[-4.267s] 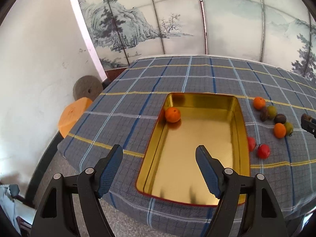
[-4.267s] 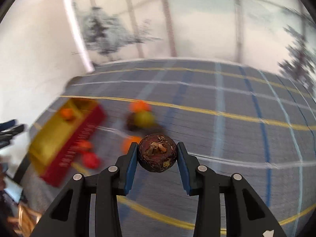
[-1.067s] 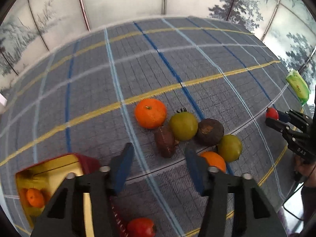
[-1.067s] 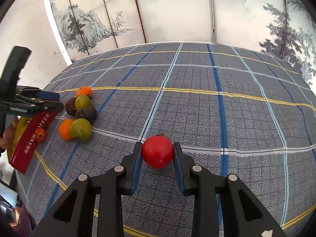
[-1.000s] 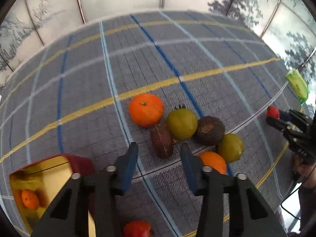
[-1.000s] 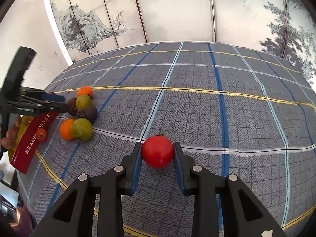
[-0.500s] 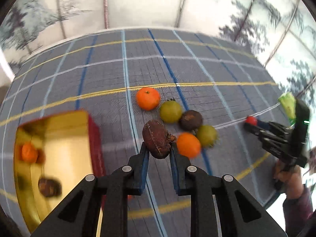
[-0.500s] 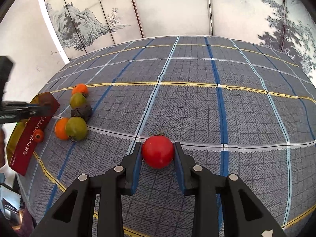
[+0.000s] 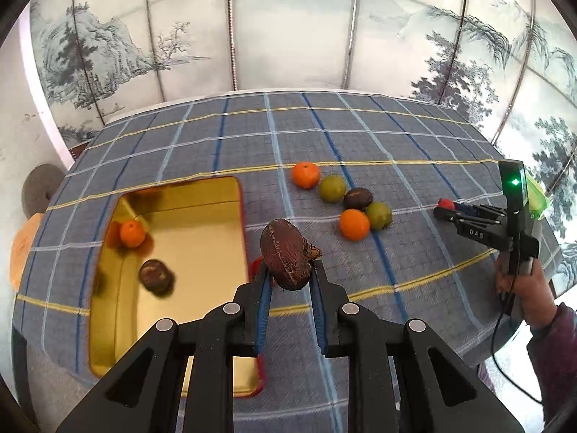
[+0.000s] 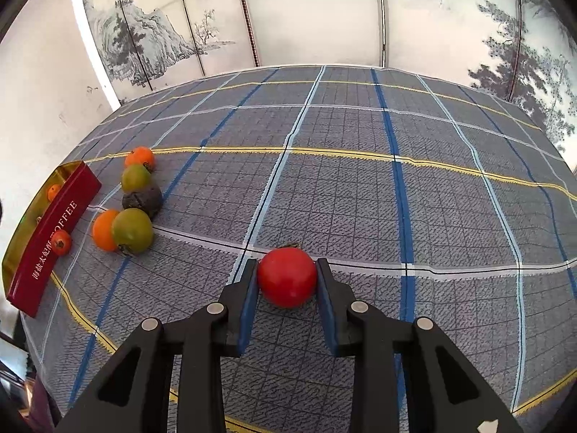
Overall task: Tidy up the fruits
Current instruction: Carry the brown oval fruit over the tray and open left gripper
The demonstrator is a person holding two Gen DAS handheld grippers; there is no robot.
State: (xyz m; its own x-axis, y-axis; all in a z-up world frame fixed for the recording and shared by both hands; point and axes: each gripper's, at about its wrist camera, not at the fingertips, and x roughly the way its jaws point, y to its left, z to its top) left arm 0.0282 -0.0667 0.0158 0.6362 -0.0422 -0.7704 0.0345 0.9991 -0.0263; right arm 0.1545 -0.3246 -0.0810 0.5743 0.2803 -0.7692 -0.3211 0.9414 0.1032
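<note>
While the left gripper [image 9: 290, 274] clamps a rough brown fruit [image 9: 286, 259] above the plaid tablecloth [image 9: 360, 137], the gold tin [image 9: 202, 245] lies at its nine o'clock (an orange [image 9: 132, 233] and a dark fruit [image 9: 155, 276] already inside). At two o'clock sits a cluster of five loose fruits [image 9: 342, 202]. Farther right, the right gripper [image 10: 287, 281] pinches a red tomato [image 10: 287, 276] resting on the cloth

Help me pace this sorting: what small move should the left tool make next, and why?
Probably carry the brown fruit a little further left until it hangs over the gold tin, then let go. The left tool is shut on it, lifted off the cloth just right of the tin's red rim, and an orange and another brown fruit already lie inside.
</note>
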